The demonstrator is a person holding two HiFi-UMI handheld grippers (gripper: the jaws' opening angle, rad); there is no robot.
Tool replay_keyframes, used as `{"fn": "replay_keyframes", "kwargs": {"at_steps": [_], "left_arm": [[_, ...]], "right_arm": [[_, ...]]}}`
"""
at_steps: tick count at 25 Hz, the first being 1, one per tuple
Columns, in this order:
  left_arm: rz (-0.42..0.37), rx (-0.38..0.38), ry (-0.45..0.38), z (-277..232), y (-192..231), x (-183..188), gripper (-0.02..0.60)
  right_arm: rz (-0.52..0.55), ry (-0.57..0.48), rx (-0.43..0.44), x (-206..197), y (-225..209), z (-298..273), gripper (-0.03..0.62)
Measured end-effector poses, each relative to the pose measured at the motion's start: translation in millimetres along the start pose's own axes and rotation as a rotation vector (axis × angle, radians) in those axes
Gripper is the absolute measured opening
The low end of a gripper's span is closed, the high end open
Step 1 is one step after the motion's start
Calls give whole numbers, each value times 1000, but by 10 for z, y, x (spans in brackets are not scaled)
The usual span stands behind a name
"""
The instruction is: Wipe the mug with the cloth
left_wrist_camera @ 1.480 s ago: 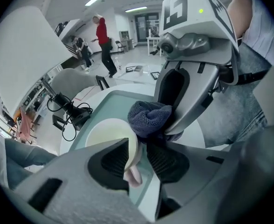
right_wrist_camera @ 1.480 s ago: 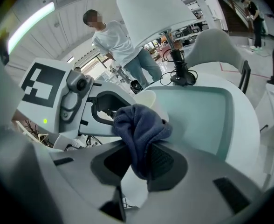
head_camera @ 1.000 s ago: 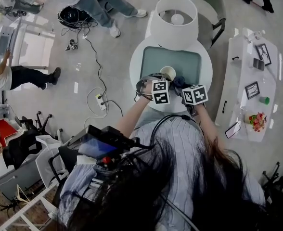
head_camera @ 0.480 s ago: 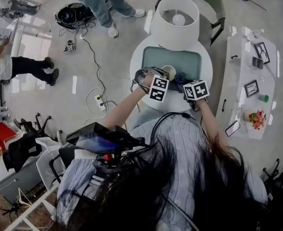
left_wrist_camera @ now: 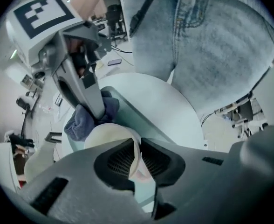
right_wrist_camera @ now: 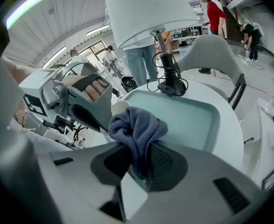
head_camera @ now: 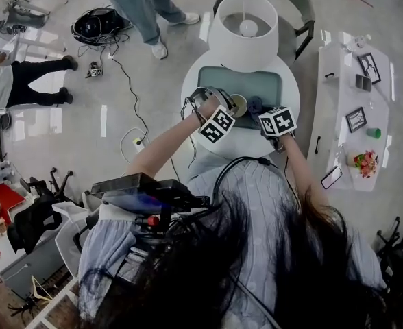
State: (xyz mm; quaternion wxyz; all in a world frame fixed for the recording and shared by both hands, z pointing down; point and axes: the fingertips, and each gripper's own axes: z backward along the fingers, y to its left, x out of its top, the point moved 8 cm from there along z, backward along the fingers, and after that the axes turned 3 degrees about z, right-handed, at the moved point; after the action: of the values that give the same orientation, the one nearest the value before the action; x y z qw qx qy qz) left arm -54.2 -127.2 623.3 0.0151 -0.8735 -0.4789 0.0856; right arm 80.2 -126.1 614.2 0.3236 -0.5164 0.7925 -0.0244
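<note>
A cream mug (left_wrist_camera: pixel 110 133) is held over the teal tray (right_wrist_camera: pixel 193 113), with my left gripper (left_wrist_camera: pixel 138 146) pointing straight down and shut on its rim, one jaw inside and one outside. My right gripper (right_wrist_camera: pixel 144 158) is shut on a bunched blue cloth (right_wrist_camera: pixel 138 129), which lies against the mug's side (right_wrist_camera: pixel 119 107). In the head view the mug (head_camera: pixel 238 103) and the cloth (head_camera: pixel 255 105) sit side by side between the two marker cubes. The mug's handle is hidden.
The tray rests on a round white table (head_camera: pixel 290 105). A lamp with a white shade (head_camera: pixel 243 29) stands at the tray's far end, its black base (right_wrist_camera: pixel 170 85) on the tray. A white chair (right_wrist_camera: pixel 216 55) stands beyond it, a white side shelf (head_camera: pixel 356 108) to the right. People stand on the floor behind.
The left gripper has rolled about its own axis with the mug in its jaws; its marker cube now sits turned. The right gripper keeps the cloth by the mug.
</note>
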Motion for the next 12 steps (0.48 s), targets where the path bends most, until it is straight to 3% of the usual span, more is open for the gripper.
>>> {"fn": "replay_keyframes", "kwargs": {"at_steps": [3,7,10,12], "left_arm": [[-96,-1,12,1,5,5,57],[-67,-4,14,-17,22,3,57],[20,7,-3,-24,34,19,63],[159,21,-48,45,91,26,84]], "right_arm": [[8,2,-6,14,-31,10,94],[7,-6,-2,38,-49,4,94],[-10,-10,2,39,-47,-7,94],[-16,-16,8,51,-56,-3,94]]}}
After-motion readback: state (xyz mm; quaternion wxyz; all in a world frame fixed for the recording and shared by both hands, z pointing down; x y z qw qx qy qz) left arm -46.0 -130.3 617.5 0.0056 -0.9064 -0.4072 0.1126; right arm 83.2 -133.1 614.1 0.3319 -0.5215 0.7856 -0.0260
